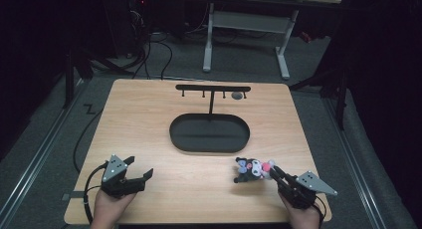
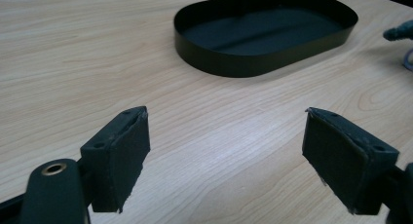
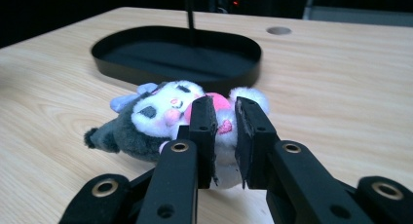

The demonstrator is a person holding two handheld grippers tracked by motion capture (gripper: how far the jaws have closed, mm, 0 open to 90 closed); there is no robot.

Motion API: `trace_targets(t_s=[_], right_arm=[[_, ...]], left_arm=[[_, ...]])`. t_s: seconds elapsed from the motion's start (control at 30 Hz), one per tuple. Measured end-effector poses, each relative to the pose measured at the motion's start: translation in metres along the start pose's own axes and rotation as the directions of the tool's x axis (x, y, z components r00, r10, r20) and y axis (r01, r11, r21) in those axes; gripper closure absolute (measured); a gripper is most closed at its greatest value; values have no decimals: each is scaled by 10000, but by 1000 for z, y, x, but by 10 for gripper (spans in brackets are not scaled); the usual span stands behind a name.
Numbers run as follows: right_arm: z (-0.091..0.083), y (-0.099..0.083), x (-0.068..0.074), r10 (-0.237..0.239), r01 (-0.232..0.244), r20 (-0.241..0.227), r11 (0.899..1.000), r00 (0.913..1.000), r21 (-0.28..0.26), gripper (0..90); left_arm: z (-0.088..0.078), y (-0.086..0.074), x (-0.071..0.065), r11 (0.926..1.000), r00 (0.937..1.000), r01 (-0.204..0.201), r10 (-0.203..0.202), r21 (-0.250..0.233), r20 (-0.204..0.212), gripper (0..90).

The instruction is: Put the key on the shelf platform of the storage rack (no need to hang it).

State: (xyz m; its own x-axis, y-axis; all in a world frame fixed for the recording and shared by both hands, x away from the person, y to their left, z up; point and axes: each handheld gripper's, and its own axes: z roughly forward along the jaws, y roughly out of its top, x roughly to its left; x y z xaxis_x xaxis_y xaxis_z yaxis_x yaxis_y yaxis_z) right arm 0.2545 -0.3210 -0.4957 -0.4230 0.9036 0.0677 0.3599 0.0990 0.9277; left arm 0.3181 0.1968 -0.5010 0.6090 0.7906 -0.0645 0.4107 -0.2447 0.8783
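The right gripper (image 3: pixel 225 118) is clamped on the pink body of a small plush toy with a white face and dark grey hood (image 3: pixel 160 119), which lies on its side at the near right of the light wooden table (image 1: pixel 149 119); the left gripper (image 2: pixel 226 156) hovers at the near left with its jaws wide apart and nothing between them. Raise the toy squarely, keeping the clamp firm on the soft body so it cannot slip. Carry it clear over the near rim of the black oval metal tray (image 1: pixel 209 133) at the table's centre toward the black T-shaped hanger stand (image 1: pixel 213 89) rising from its far side.

plush toy (image 3: pixel 160 121): white, grey, pink; tray (image 1: pixel 209 133): black; table (image 1: pixel 149 119): light woodgrain
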Motion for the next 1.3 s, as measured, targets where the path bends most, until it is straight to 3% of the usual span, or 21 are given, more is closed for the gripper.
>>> trace_targets(t_s=[0.13,0.27,0.37,0.53,0.63,0.73,0.97,1.2,1.3], right_arm=[[2,-9,-6,256,-267,339,9991,9991,325,783],[7,-14,-9,557,-576,275,9956,9981,743,775],[10,-17,-8,494,-514,224,9940,9985,971,769],[12,-18,-7,549,-571,242,9928,9982,1054,762],[13,-18,-6,844,-867,239,9890,9961,1195,750],[12,-17,0,721,-716,3,9908,9974,1152,718],[6,-8,7,416,-431,202,9961,9989,766,622],[-1,2,-9,378,-455,971,9959,9946,784,597],[-1,3,-12,395,-493,1063,9946,9936,917,598]], left_arm=[[7,2,-4,9997,9996,-229,227,109,139,181],[9,4,-4,9996,9995,-276,274,101,176,181],[7,4,-3,9995,9995,-294,293,73,139,181],[6,3,-2,9996,9996,-267,266,77,106,182],[5,2,-2,9998,9999,-152,151,97,72,182],[3,1,-1,10000,10000,-41,41,50,55,182],[1,1,1,10000,10000,-11,11,-61,-13,170],[2,0,8,9999,10000,-28,29,-114,17,155],[3,-1,11,9997,9999,-74,76,-232,85,154]])
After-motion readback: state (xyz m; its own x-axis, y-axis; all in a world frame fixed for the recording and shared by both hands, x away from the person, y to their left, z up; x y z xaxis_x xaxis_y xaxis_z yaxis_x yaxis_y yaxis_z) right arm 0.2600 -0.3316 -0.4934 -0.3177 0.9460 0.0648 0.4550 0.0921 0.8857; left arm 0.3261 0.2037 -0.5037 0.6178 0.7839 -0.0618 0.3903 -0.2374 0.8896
